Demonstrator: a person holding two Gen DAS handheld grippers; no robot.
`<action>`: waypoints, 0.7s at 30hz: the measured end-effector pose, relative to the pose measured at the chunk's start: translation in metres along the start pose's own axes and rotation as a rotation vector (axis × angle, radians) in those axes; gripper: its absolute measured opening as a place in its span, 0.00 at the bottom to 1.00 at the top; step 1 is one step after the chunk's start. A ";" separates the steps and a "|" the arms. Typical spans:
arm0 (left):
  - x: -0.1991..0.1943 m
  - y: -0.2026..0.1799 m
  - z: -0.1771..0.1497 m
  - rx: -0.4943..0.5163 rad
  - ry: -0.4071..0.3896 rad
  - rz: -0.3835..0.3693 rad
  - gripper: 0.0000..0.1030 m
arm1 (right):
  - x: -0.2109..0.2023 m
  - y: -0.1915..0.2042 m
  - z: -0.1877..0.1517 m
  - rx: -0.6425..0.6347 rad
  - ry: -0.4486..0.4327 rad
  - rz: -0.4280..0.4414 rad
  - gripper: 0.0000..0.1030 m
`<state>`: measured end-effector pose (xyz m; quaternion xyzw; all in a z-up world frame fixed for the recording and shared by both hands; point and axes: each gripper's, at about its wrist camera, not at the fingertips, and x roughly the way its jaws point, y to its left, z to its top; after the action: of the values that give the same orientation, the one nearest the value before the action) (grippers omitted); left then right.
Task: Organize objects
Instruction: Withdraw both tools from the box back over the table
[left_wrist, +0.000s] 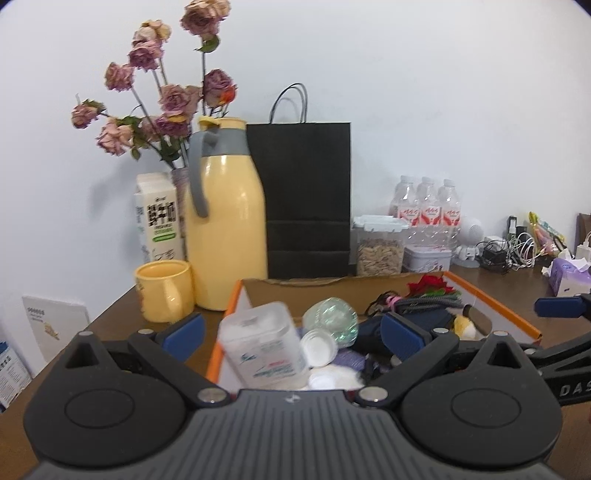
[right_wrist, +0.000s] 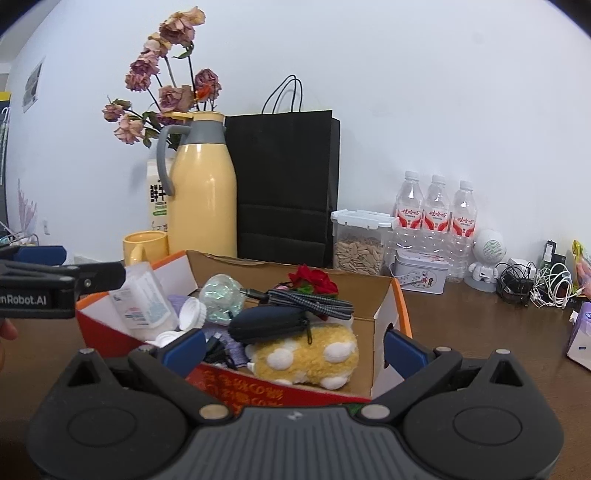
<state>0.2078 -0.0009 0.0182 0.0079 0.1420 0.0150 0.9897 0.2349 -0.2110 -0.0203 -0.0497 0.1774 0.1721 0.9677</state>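
Note:
An orange-and-white cardboard box (left_wrist: 236, 301) (right_wrist: 400, 314) sits on the brown table, full of small items. In it are a clear plastic jar (left_wrist: 264, 341) (right_wrist: 146, 299), a crumpled clear bottle (left_wrist: 332, 317) (right_wrist: 221, 295), a white cap (left_wrist: 317, 347) (right_wrist: 192, 314), a black zip case (right_wrist: 269, 323), a yellow spotted plush (right_wrist: 306, 358), a grey cord (right_wrist: 314, 301) and a red flower (right_wrist: 314, 278). My left gripper (left_wrist: 293, 334) is open over the box's left side, its jaws either side of the jar. My right gripper (right_wrist: 295, 349) is open over the box's near right part.
Behind the box stand a yellow thermos (left_wrist: 225, 221) (right_wrist: 203, 192), yellow mug (left_wrist: 166, 290), milk carton (left_wrist: 159, 218), dried roses (left_wrist: 162, 96), black paper bag (left_wrist: 306, 199), seed container (right_wrist: 360, 242), tin (right_wrist: 419, 275) and water bottles (right_wrist: 436, 210). Cables (right_wrist: 535, 286) and tissues (left_wrist: 569, 275) lie right.

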 end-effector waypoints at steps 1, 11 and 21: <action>-0.002 0.002 -0.001 0.000 0.007 0.005 1.00 | -0.002 0.002 0.000 -0.001 0.000 0.002 1.00; -0.009 0.018 -0.028 0.035 0.139 0.009 1.00 | -0.014 0.024 -0.010 -0.018 0.052 0.042 1.00; 0.008 0.016 -0.060 0.080 0.314 -0.059 1.00 | 0.004 0.052 -0.025 -0.002 0.186 0.154 0.80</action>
<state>0.1982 0.0156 -0.0415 0.0405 0.2955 -0.0186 0.9543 0.2119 -0.1645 -0.0470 -0.0528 0.2697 0.2408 0.9308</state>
